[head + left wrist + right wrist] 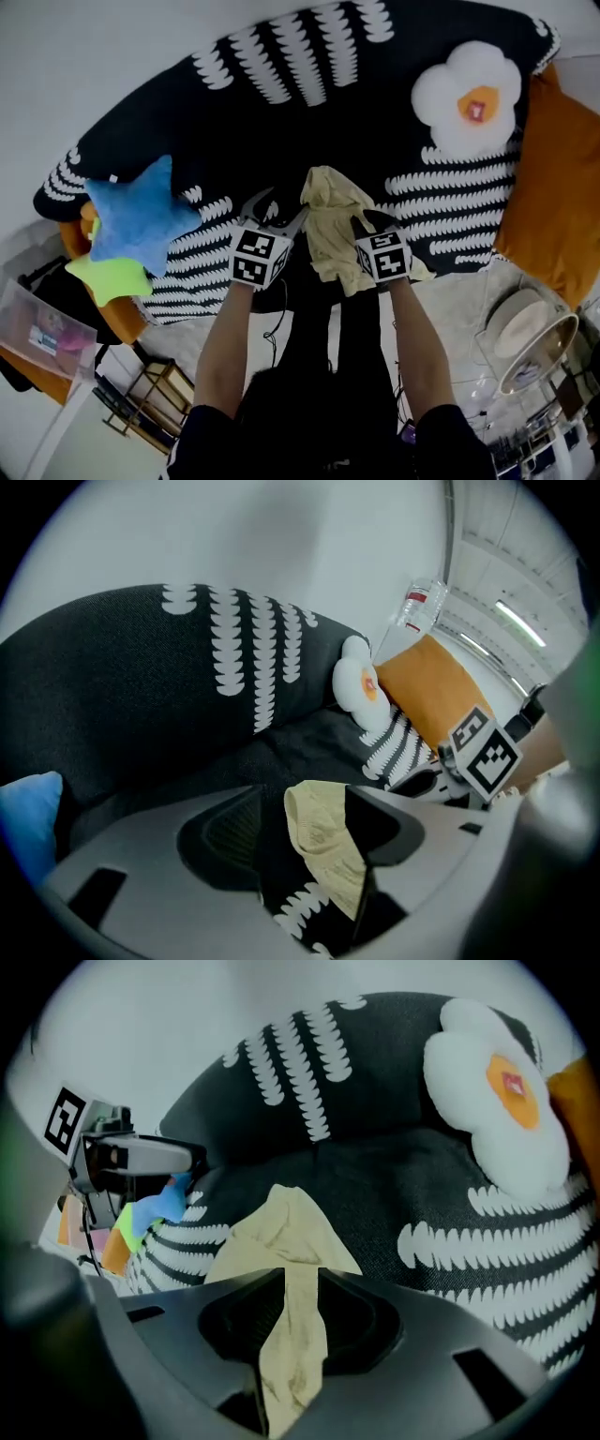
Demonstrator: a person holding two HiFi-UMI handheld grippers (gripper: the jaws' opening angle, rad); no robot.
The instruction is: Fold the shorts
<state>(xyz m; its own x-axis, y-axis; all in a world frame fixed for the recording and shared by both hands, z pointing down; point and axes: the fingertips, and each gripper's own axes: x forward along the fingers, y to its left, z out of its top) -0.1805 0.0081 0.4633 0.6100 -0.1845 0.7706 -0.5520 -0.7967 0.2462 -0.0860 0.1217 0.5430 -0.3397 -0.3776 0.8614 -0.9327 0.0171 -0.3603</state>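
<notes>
The pale yellow shorts point(333, 225) hang crumpled over the black sofa seat point(309, 131) with its white leaf pattern. My right gripper point(362, 225) is shut on them: in the right gripper view a strip of the shorts point(286, 1241) runs pinched between its jaws point(300, 1274). My left gripper point(279, 208) is just left of the shorts, open with its jaws spread wide. In the left gripper view a fold of the shorts point(323, 841) lies against the right-hand finger point(384, 827), with sofa fabric showing in the gap.
A blue star cushion point(136, 220) and a green one point(108, 277) sit on the sofa's left end. A white egg-shaped cushion point(469, 98) and an orange cushion point(558, 178) are on the right. A round white appliance point(525, 333) stands on the floor at right, a clear box point(37, 328) at left.
</notes>
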